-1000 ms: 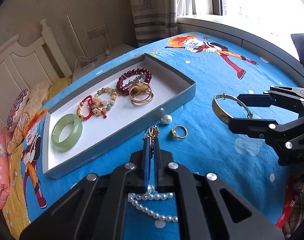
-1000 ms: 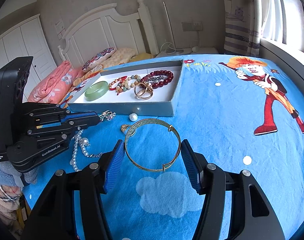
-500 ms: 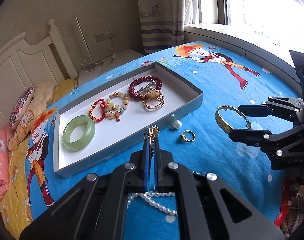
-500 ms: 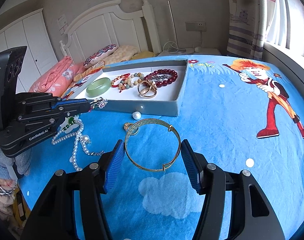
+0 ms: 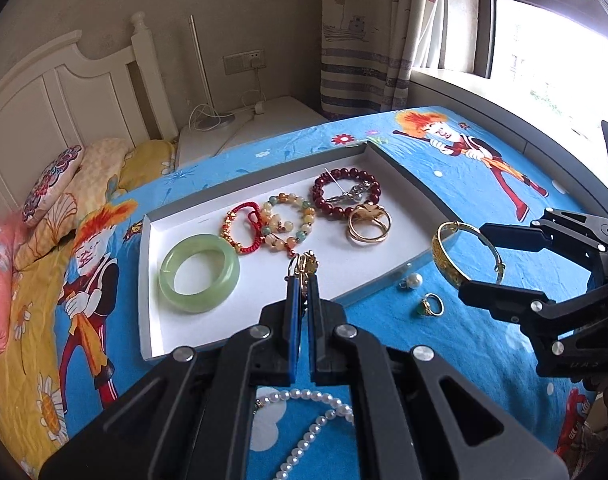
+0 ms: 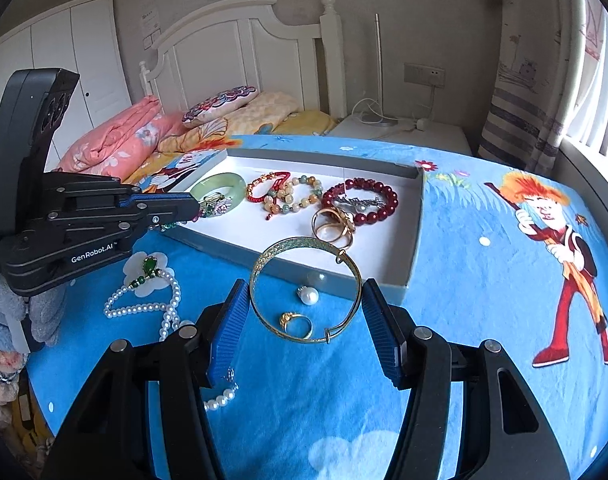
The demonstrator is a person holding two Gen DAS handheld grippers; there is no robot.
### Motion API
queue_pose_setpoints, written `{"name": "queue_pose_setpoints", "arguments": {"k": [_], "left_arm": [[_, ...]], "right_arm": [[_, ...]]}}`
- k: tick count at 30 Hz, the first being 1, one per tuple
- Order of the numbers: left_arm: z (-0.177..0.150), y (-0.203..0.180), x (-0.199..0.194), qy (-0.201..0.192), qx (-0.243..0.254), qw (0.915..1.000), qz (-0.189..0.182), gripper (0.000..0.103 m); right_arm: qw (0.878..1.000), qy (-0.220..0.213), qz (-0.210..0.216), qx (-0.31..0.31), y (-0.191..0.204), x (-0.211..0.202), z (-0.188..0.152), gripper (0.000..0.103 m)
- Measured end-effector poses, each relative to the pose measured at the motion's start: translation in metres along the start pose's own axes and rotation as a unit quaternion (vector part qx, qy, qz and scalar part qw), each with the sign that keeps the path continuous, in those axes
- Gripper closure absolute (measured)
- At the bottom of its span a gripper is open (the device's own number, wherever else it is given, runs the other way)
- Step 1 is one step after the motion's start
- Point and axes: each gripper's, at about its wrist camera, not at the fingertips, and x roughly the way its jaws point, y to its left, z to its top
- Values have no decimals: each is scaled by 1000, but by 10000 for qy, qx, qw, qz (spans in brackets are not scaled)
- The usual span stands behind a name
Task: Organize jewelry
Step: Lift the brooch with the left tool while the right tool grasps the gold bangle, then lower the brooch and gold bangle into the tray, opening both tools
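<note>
1. The gold bangle [image 6: 306, 290] sits pinched across its width between the right tongs [image 6: 306, 316], lifted above the bed [image 6: 464, 320] just at the tray's near wall.
2. The left tongs [image 5: 302, 280] are pressed together on a small gold trinket [image 5: 306, 264] over the white tray [image 5: 384, 268].
3. A pearl pendant [image 6: 308, 295], gold ring [image 6: 296, 322] and pearl necklace [image 6: 144, 308] lie on the blue sheet beside the tray.
</note>
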Motion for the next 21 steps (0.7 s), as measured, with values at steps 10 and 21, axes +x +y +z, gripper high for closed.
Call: {"name": "queue_pose_setpoints", "arguments": {"k": [10, 21], "left_arm": [[21, 33, 25, 63, -495, 9987, 142, 100], [19, 63, 47, 167, -1146, 9932, -117, 100]], "right_arm": [[9996, 115, 17, -239, 19, 46, 41, 47], [9989, 387, -42, -272, 28, 86, 55, 47]]}}
